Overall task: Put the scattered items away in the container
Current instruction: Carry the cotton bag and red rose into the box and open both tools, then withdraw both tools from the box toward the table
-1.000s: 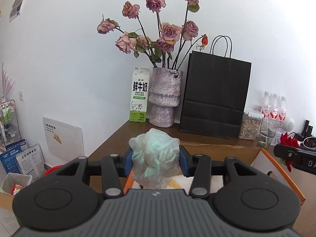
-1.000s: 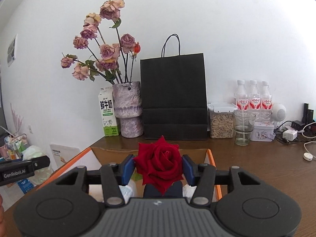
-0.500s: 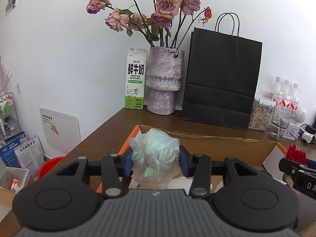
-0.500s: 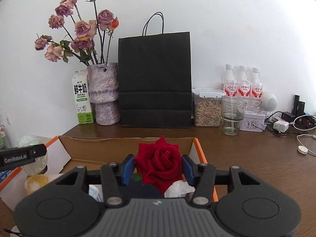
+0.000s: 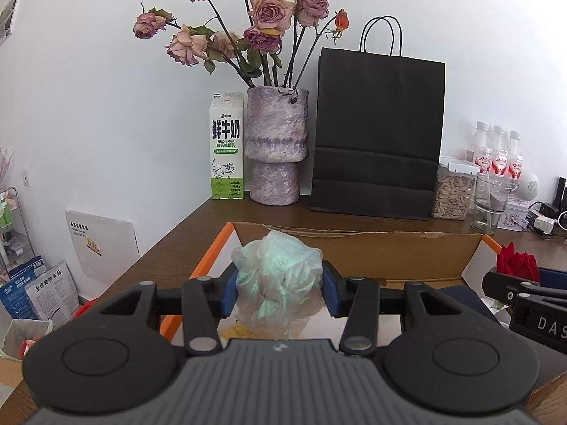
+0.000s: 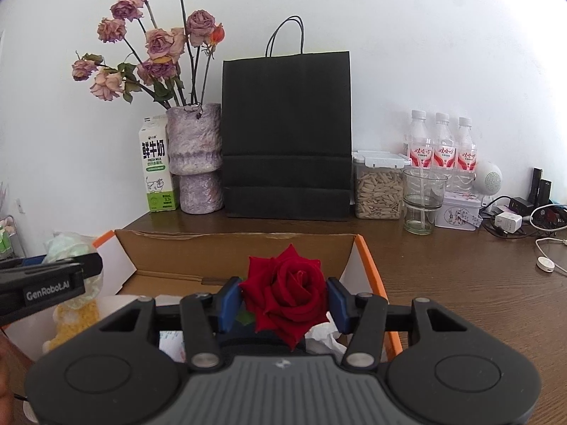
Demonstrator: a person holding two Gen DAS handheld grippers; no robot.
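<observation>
At the far left of the left wrist view, papers [image 5: 49,292] and a bin [image 5: 17,340] sit on the floor below the table [image 5: 177,248]. Along the wall stand a milk carton [image 5: 226,145], a vase [image 5: 276,148] of dried roses [image 5: 262,24] and a black bag [image 5: 375,134]. Right of the bag come a seed jar [image 5: 452,194], a glass [image 5: 490,202] and three bottles [image 5: 498,152].

The box [image 5: 354,248] lies open on the table in front of these, its orange-edged flap [image 5: 209,258] at the left. The left gripper [image 5: 279,285] pinches a crumpled pale wad [image 5: 280,279] between its blue pads [image 5: 230,287], and the wad hangs above the left part of the box. Something yellow [image 5: 237,331] lies in the box just beneath it. At the right edge the rose [image 5: 517,265] shows above the other tool.

In the right wrist view, the left gripper [image 6: 85,265] comes in from the left edge with the wad [image 6: 67,244] beside it, over the yellow item [image 6: 76,318] in the box [image 6: 234,251]. The carton [image 6: 157,170], vase [image 6: 195,156] and bag [image 6: 287,134] stand behind. The right gripper [image 6: 283,304] is closed on the red rose [image 6: 287,290], its pads [image 6: 335,304] pressing the bloom from both sides, above the right part of the box. Crumpled white paper [image 6: 324,338] lies in the box just below the bloom. Further right are the jar [image 6: 379,187], glass [image 6: 423,198], bottles [image 6: 443,145], a tin [image 6: 459,212], a white speaker [image 6: 490,177] and chargers with cables [image 6: 524,212].
</observation>
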